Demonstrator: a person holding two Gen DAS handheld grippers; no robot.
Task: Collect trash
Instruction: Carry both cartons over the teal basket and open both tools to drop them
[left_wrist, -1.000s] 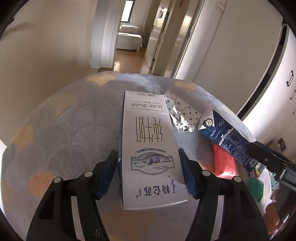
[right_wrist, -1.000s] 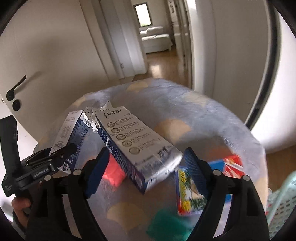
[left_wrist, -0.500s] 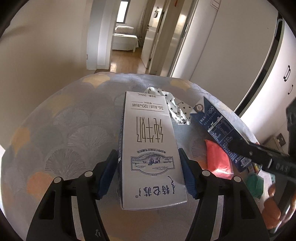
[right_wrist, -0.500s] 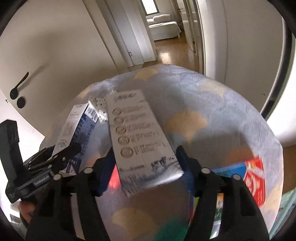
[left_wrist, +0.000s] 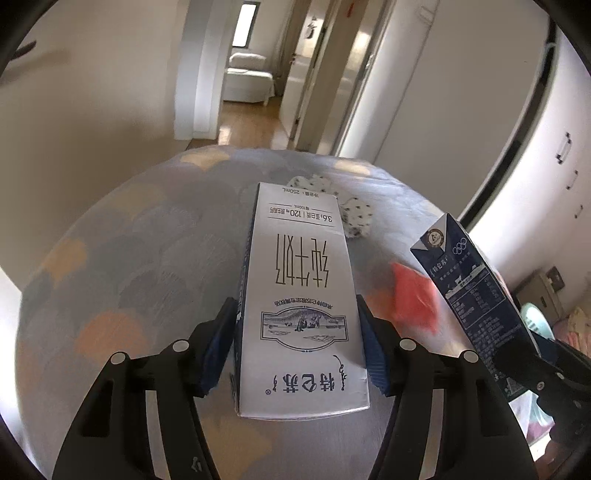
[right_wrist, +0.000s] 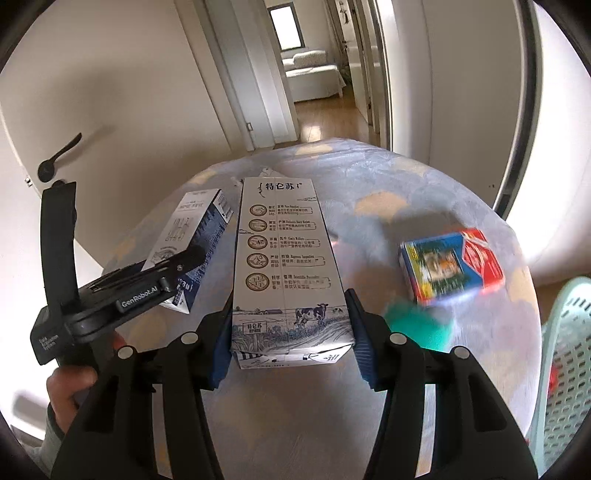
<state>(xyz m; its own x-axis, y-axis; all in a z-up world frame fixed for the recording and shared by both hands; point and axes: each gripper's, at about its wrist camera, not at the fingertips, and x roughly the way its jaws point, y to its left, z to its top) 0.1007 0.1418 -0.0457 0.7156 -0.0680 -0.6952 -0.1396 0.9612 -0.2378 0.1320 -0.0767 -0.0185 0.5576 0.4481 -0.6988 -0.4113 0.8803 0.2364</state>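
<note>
A home, most likely a flat. Shown by the hallway (left_wrist: 255, 122) with a warm wooden floor and, at its far end, a room with a soft white bed or sofa (left_wrist: 248, 82) under a bright window (right_wrist: 286, 27). Plain white walls, a white door with a black handle (right_wrist: 59, 155), tall white cupboard doors (left_wrist: 565, 155) with small handles. Round tabletop (left_wrist: 122, 251) under a cloth printed with grey and orange fans. Everyday bits on it: milk cartons (left_wrist: 301, 295), a bright snack box (right_wrist: 452, 266), a spotted wrapper (left_wrist: 351, 214). Pale green plastic basket (right_wrist: 569, 354) beside it
</note>
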